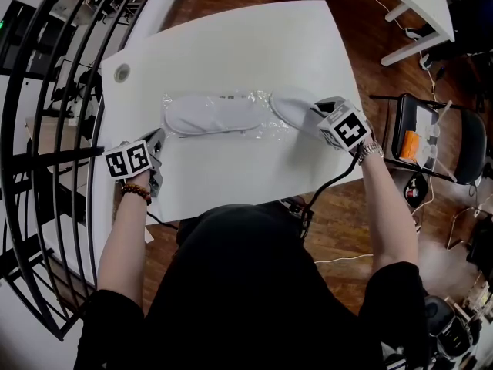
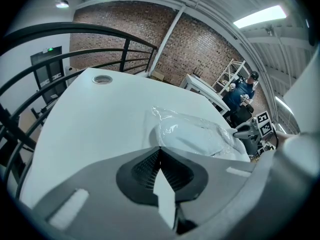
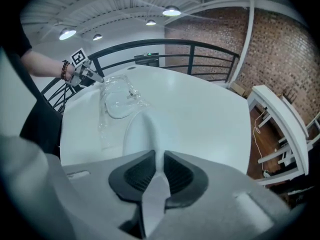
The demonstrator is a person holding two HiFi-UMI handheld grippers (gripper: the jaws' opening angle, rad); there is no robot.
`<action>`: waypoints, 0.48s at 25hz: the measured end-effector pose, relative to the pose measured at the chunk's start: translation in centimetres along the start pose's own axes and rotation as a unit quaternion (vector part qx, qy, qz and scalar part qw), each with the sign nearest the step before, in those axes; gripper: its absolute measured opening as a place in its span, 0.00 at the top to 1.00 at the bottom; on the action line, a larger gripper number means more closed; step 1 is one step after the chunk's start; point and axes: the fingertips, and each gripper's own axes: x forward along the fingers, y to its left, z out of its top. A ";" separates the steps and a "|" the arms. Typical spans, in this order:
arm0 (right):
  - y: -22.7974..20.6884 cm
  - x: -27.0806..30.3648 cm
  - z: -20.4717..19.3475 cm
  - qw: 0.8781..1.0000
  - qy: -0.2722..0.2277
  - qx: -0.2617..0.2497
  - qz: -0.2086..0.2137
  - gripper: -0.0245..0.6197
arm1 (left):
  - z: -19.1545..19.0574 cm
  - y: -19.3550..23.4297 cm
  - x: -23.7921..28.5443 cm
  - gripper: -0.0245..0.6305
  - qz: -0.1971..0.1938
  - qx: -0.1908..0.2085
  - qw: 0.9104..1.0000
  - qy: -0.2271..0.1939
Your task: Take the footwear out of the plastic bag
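Right tool (image 3: 158, 159) is clamped on the thin edge of a white slipper (image 3: 141, 130), which stands up between its pads. In the head view this slipper lies at centre right of the white tabletop (image 1: 231, 45), its left end apparently overlapping the mouth of the clear plastic bag (image 1: 258, 126). A second slipper (image 1: 209, 116) lies wholly inside the bag at centre frame. Bag and both slippers share one long axis, running left to right across the frame, so the held slipper would likely come free on a pull straight toward the right edge, away from the bag. The right hand is plainly the nearer one. The left tool (image 2: 160, 153) has its jaws together at the bag's far left end; whether any film is caught between them cannot be told.
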 end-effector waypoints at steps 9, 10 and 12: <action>-3.2 -1.3 -1.5 0.997 -0.003 0.062 -0.055 0.90 | 0.2 0.1 0.0 0.94 0.001 0.000 1.000 0.002; -3.7 -1.2 -1.8 0.995 -0.002 0.073 -0.062 0.90 | 0.3 0.1 0.1 0.94 0.002 0.001 1.000 0.002; -4.4 -1.2 -2.3 0.993 0.001 0.095 -0.076 0.90 | 0.3 0.1 0.1 0.94 0.002 0.001 1.000 0.002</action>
